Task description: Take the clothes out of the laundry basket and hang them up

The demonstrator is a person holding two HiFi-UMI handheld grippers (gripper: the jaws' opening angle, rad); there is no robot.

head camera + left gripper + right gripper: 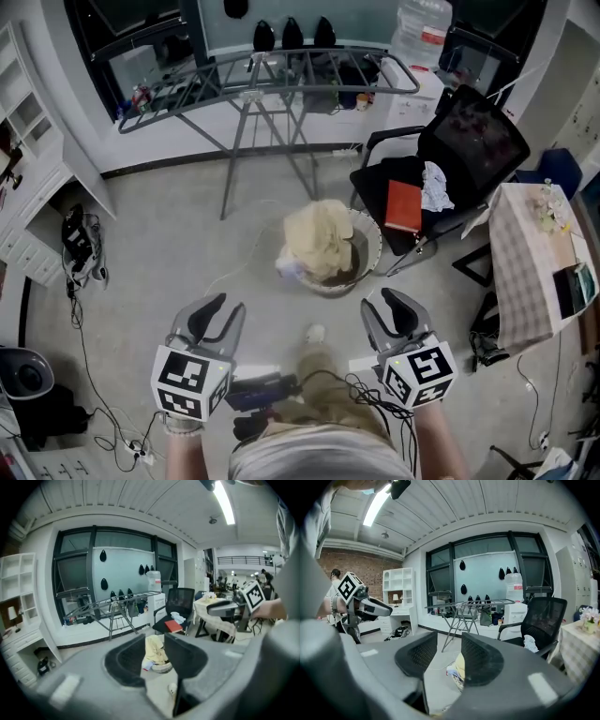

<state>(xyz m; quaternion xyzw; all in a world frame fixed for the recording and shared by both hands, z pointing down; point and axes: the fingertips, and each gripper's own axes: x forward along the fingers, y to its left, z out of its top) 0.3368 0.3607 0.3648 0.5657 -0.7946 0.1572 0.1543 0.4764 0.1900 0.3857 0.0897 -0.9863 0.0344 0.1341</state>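
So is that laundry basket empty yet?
Not empty. A pale yellow garment is heaped in the laundry basket, rising above its rim.

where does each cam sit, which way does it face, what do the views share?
Head view: on the head, facing steeply down at floor, basket, rack; shows left claw, right claw, forearms.
Left gripper view: on left claw, looking along its open jaws at basket; right claw at right.
Right gripper view: on right claw, looking along its open jaws toward rack; left claw at left.
Shared: all three see basket, rack, chair.
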